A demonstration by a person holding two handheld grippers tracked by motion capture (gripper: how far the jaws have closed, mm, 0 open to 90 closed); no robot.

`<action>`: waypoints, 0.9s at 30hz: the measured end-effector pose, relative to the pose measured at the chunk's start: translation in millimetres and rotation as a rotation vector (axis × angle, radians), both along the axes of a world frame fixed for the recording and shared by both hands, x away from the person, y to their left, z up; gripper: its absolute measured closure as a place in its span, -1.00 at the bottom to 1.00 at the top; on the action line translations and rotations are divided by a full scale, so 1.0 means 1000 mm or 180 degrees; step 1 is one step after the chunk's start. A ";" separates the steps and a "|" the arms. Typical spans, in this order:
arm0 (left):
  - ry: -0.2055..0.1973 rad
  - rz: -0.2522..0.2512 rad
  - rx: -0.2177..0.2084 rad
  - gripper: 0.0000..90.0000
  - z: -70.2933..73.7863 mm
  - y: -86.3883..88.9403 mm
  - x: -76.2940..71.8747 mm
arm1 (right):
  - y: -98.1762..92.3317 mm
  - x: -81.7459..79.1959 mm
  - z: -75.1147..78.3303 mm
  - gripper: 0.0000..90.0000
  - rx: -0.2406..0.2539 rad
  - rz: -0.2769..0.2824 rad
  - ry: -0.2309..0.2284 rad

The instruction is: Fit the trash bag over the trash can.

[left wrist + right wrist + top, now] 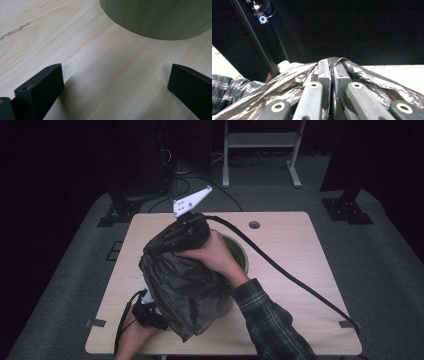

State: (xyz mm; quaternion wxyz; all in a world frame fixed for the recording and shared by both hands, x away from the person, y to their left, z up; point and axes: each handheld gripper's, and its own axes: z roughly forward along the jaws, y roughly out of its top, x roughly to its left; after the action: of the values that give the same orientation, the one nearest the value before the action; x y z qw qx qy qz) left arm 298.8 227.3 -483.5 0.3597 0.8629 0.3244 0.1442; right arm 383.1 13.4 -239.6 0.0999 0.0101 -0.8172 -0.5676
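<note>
Between right gripper (331, 65) fingers (324, 75), black bag (287, 82) pinched

Right gripper (170, 240) clamped on black bag (187, 287), draped below it over green bin (240, 254); left gripper (146, 312) low beside bag.

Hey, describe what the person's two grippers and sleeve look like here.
The right gripper has black, grey-sheened jaw links with pale round rivets, a white three-cornered plate on top and a thick black cable trailing behind. The left gripper has blocky matt-black jaws and thin black cables. The sleeve is dark plaid.
</note>
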 end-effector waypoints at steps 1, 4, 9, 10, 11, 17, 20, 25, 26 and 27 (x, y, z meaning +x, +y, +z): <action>0.0001 0.0000 0.0000 -1.00 0.000 0.000 0.000 | -0.005 -0.001 -0.002 0.91 -0.0015 -0.0030 0.0004; 0.0003 0.0004 -0.0002 -1.00 0.000 0.000 0.000 | -0.018 -0.005 -0.008 0.90 -0.0117 -0.0084 -0.0003; 0.0008 0.0002 -0.0003 -1.00 0.000 0.000 0.000 | -0.038 -0.010 -0.012 0.89 -0.0242 -0.0170 -0.0049; 0.0008 0.0003 -0.0002 -1.00 0.000 0.000 0.000 | -0.042 -0.010 -0.012 0.89 -0.0236 -0.0206 -0.0051; 0.0007 0.0003 -0.0002 -1.00 0.000 0.000 0.000 | -0.046 -0.010 -0.012 0.89 -0.0276 -0.0230 -0.0067; 0.0006 0.0003 -0.0001 -1.00 0.000 0.000 0.000 | -0.063 -0.012 -0.017 0.89 -0.0487 -0.0376 -0.0172; 0.0004 0.0004 -0.0001 -1.00 0.000 0.000 0.000 | -0.071 -0.010 -0.021 0.89 -0.0563 -0.0466 -0.0184; 0.0005 0.0003 -0.0001 -1.00 0.000 0.000 0.000 | -0.082 -0.004 -0.027 0.81 -0.0707 -0.0629 -0.0212; 0.0005 0.0004 -0.0002 -1.00 0.000 0.000 0.000 | -0.084 -0.003 -0.029 0.79 -0.0746 -0.0651 -0.0204; 0.0005 0.0004 -0.0001 -1.00 0.000 0.000 0.000 | -0.084 -0.003 -0.030 0.78 -0.0780 -0.0656 -0.0196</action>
State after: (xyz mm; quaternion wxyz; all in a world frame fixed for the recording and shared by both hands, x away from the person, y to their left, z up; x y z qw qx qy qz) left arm 298.7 227.2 -483.3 0.3595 0.8628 0.3252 0.1436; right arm 380.2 -71.0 -269.4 0.0165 -0.0686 -0.8796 -0.4704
